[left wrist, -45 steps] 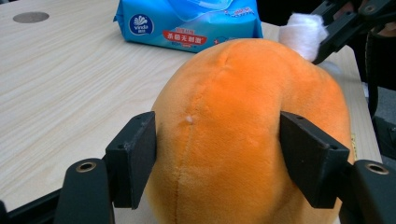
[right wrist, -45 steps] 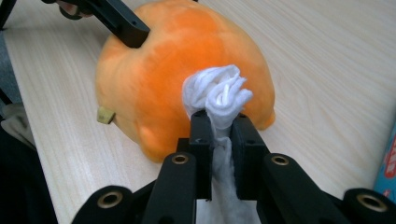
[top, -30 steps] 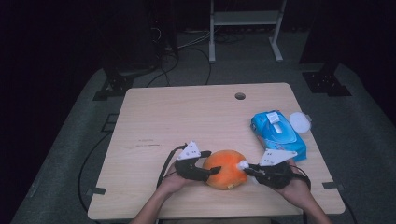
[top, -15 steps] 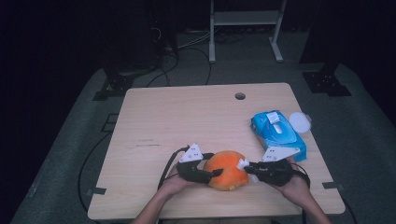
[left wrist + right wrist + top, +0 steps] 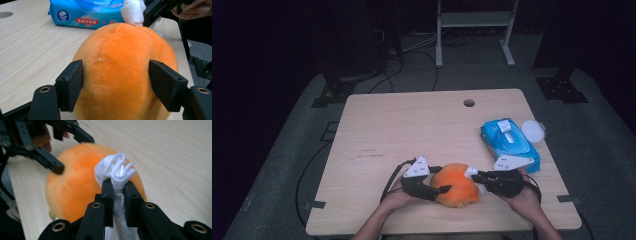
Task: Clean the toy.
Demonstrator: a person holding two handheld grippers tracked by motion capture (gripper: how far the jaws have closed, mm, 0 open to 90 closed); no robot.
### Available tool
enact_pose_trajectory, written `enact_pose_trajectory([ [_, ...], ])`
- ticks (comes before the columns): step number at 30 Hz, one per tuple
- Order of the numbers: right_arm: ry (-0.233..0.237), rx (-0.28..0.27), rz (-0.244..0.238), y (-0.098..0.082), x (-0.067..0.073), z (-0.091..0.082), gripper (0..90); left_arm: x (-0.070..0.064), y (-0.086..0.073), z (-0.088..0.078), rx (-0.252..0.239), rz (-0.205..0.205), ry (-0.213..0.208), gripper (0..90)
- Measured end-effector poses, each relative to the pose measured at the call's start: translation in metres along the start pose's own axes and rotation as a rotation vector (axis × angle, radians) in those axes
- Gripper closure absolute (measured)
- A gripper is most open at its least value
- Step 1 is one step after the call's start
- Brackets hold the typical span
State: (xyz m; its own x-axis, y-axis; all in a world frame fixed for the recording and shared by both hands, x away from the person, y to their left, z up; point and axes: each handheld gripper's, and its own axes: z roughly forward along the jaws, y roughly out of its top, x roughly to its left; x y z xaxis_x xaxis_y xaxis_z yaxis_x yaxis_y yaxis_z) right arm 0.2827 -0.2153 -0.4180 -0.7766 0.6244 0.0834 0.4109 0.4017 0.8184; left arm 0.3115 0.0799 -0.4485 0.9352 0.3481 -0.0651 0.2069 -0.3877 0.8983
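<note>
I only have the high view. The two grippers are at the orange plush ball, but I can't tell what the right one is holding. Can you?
Observer: The right gripper is shut on a bunched white wipe, pressed against the orange plush ball.
Operator: And the left one, is it gripping the ball?
Observer: The left gripper has its jaws spread around the ball's sides, pads touching the plush.
Operator: What is the blue pack?
Observer: A pack of wet wipes with a red label strip and a round logo, lying flat on the table behind the ball.

Dim room, grey carpet [image 5: 287, 165], pale wooden table [image 5: 412, 125], white metal stand [image 5: 474, 20] behind
</note>
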Motion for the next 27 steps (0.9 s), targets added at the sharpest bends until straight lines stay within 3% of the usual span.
enact_pose_trajectory([
  [3,-0.032,0.036,0.016,-0.008,-0.007,0.001,79.8,0.004,-0.002,-0.001,-0.01,-0.019,-0.005,29.2],
  [6,-0.028,0.037,0.043,-0.011,-0.01,0.0,79.8,0.003,-0.003,0.0,-0.011,-0.033,-0.005,28.8],
  [11,0.01,-0.028,0.028,0.004,0.004,-0.002,79.8,-0.002,-0.003,0.003,-0.015,0.008,0.005,28.4],
  [14,-0.009,-0.018,-0.005,0.005,0.009,0.002,79.7,0.0,-0.004,0.001,-0.02,0.004,0.005,27.9],
  [22,-0.026,0.036,0.064,-0.011,-0.009,0.001,79.7,-0.001,-0.003,0.003,-0.026,-0.01,0.014,27.2],
  [27,-0.026,-0.007,0.03,0.002,0.003,0.0,79.7,-0.005,-0.004,0.007,-0.033,-0.001,0.019,26.2],
])
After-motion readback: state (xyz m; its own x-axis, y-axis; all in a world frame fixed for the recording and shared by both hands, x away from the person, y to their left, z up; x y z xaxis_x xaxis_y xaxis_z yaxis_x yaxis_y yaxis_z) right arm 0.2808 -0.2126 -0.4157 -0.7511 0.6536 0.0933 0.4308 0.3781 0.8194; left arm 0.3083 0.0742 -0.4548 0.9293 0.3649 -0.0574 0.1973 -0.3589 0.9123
